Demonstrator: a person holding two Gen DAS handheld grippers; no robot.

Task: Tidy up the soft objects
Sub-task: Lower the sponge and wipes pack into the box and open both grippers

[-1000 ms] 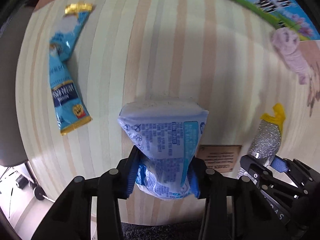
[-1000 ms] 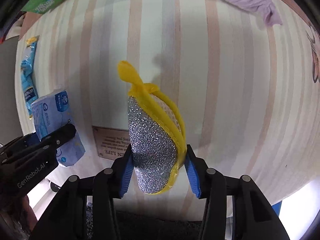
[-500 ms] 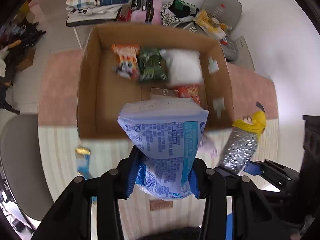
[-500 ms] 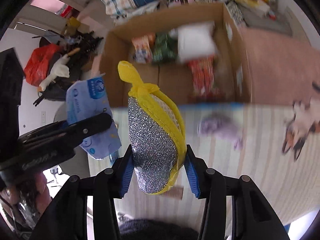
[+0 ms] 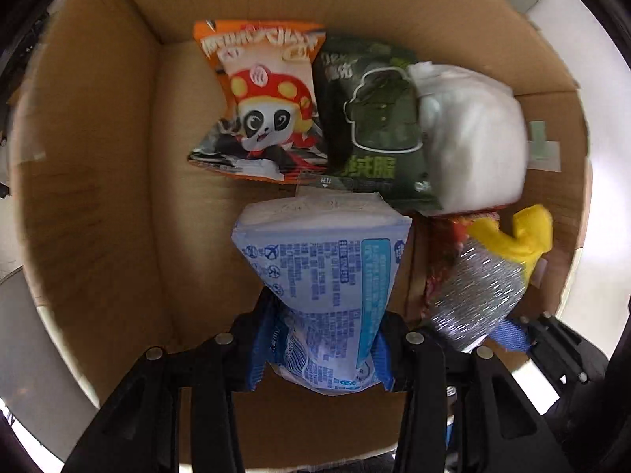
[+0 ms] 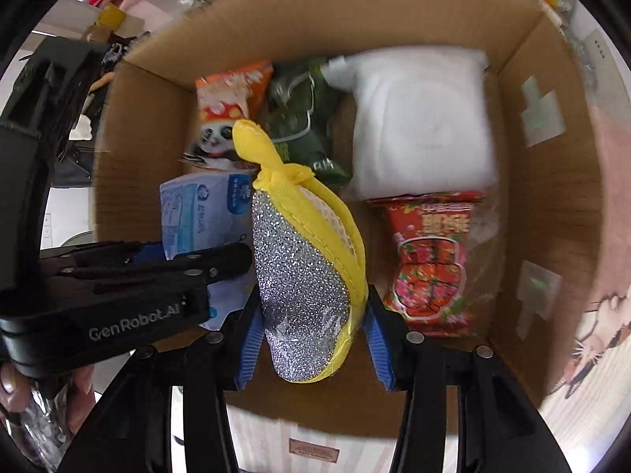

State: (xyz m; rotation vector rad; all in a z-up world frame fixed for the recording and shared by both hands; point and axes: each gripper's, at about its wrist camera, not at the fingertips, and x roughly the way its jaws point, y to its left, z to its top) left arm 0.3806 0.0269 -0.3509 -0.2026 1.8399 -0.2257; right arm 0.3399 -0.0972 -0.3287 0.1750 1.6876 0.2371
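My left gripper [image 5: 319,349] is shut on a blue-and-white tissue pack [image 5: 321,272], held above the floor of an open cardboard box [image 5: 90,205]. My right gripper [image 6: 311,351] is shut on a silver glitter pouch with yellow trim [image 6: 301,283], also over the box [image 6: 552,216]. In the left wrist view the pouch [image 5: 481,287] hangs to the right of the pack. The right wrist view shows the tissue pack [image 6: 201,213] and the left gripper [image 6: 221,262] at the left.
Inside the box lie an orange panda snack bag [image 5: 264,106], a dark green packet [image 5: 370,122], a white soft bundle [image 5: 473,138] and a red snack bag [image 6: 434,256]. Striped table surface [image 6: 276,445] shows below the box. Room clutter lies beyond.
Both grippers have travelled from over the striped table to above the box, each still holding its item. The box now fills both views and looks nearer than half a second ago.
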